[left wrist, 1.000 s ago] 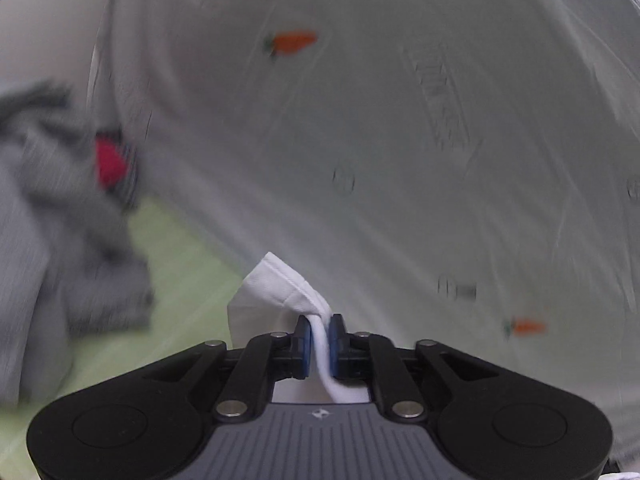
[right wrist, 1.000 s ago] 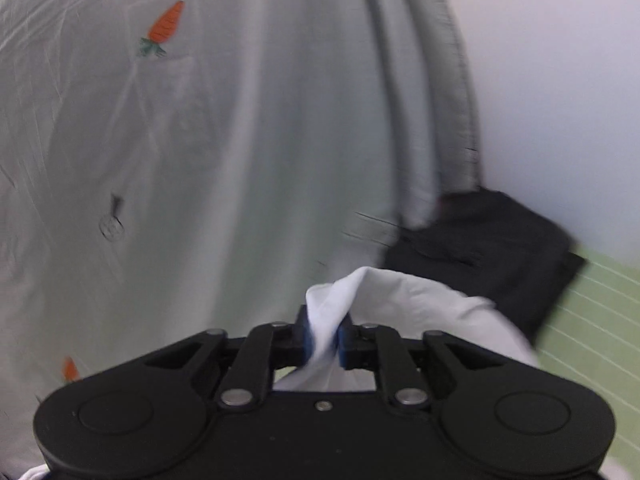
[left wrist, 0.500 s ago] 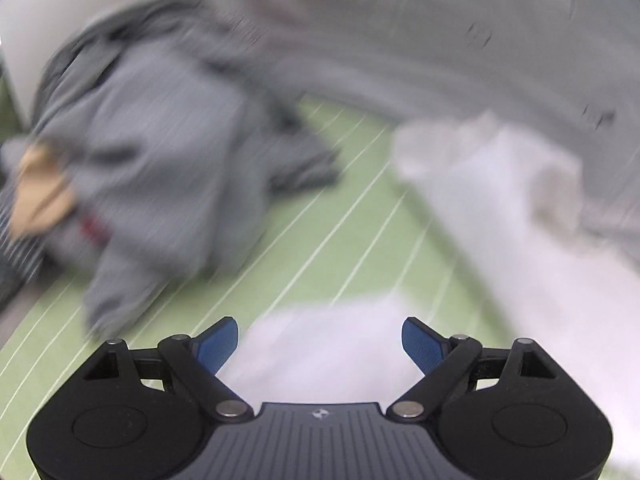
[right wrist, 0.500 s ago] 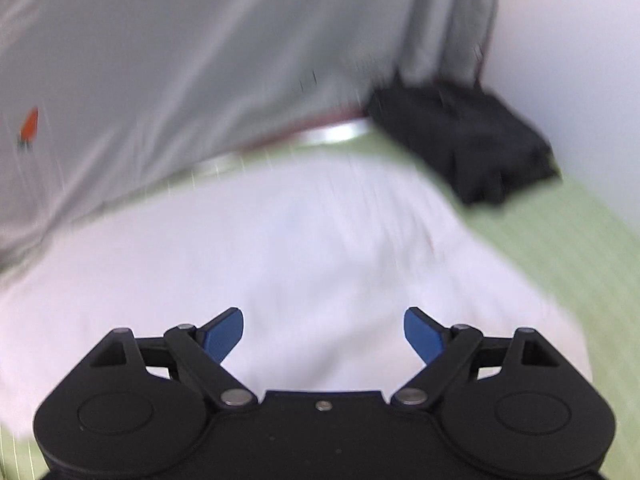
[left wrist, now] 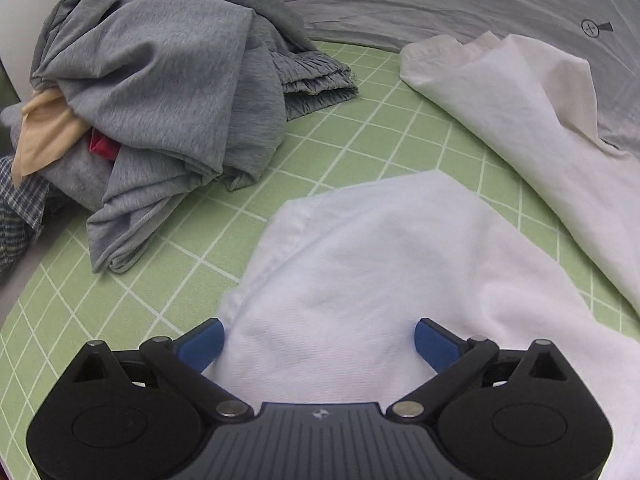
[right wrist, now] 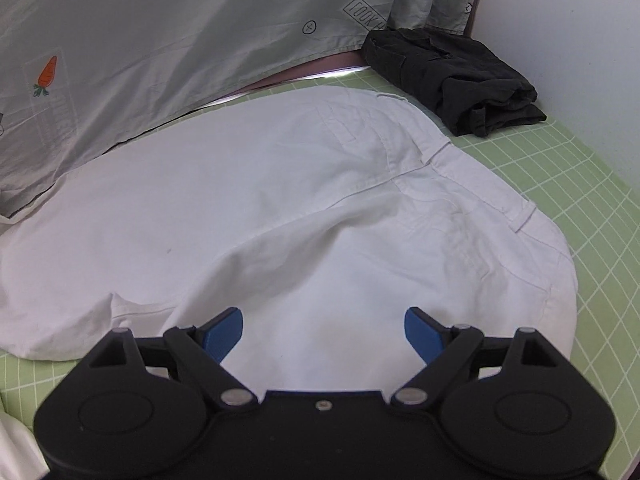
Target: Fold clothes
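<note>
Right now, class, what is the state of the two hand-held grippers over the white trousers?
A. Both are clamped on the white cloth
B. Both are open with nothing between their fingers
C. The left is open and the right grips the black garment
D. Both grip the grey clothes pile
B: the left hand-held gripper and the right hand-held gripper both have their blue fingers spread wide, with the white trousers lying flat on the green mat beneath them.
</note>
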`<state>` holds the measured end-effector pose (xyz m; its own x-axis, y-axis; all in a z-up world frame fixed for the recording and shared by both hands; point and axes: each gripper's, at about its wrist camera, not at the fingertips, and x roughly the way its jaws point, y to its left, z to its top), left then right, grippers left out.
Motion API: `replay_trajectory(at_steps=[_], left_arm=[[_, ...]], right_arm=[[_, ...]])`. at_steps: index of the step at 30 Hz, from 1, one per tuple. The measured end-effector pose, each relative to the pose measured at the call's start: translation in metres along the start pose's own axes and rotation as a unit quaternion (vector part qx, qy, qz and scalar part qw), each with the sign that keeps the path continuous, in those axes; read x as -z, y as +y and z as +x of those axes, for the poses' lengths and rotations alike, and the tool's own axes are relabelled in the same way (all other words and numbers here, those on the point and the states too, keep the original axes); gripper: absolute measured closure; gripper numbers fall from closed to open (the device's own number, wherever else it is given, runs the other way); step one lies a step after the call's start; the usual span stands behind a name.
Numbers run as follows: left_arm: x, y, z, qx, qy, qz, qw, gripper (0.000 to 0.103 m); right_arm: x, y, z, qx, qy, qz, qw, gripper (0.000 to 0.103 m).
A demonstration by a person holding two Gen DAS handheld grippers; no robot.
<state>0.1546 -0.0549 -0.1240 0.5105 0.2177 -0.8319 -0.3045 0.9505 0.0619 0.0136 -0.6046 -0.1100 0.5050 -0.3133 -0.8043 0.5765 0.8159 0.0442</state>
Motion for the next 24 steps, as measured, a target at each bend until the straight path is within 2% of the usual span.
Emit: replay_trajectory(at_steps=[2,3,4,7,9,15,17,20,22,24], left_arm=[[0.002,0.009,-0.005,-0.006,-0.006,-0.015,0.9999,0.030],[0.004,0.016,-0.008,-0.010,-0.007,-0.021,0.9997,0.052],[0.006,0.023,-0.011,-0.014,-0.009,-0.026,0.9995,0.066],[0.011,0.044,-0.021,-0.026,-0.013,-0.043,0.9987,0.085],[0.014,0.058,-0.027,-0.034,-0.016,-0.054,0.9978,0.090],[0.028,0.079,-0.047,-0.039,-0.014,-0.066,0.9970,0.089],[0.034,0.082,-0.053,-0.037,-0.011,-0.066,0.9971,0.086],[0.042,0.087,-0.063,-0.035,-0.007,-0.065,0.9973,0.072],[0.048,0.090,-0.070,-0.033,-0.004,-0.065,0.9974,0.038],[0.053,0.093,-0.077,-0.031,-0.001,-0.064,0.9974,0.027]], right_arm=[[0.005,0.003,-0.006,-0.001,0.000,-0.004,1.000,0.014],[0.008,0.005,-0.009,-0.001,0.000,-0.007,1.000,0.014],[0.011,0.006,-0.013,-0.001,0.001,-0.007,1.000,0.014],[0.025,0.008,-0.022,-0.005,0.007,-0.009,1.000,0.014],[0.034,0.009,-0.029,-0.009,0.011,-0.009,1.000,0.014],[0.059,0.009,-0.049,-0.011,0.022,-0.014,1.000,0.014],[0.064,0.006,-0.051,-0.007,0.029,-0.011,0.999,0.014],[0.071,0.001,-0.056,-0.002,0.039,-0.006,0.999,0.014],[0.075,-0.002,-0.058,0.002,0.046,-0.002,0.999,0.013],[0.079,-0.008,-0.060,0.006,0.048,0.005,0.999,0.011]])
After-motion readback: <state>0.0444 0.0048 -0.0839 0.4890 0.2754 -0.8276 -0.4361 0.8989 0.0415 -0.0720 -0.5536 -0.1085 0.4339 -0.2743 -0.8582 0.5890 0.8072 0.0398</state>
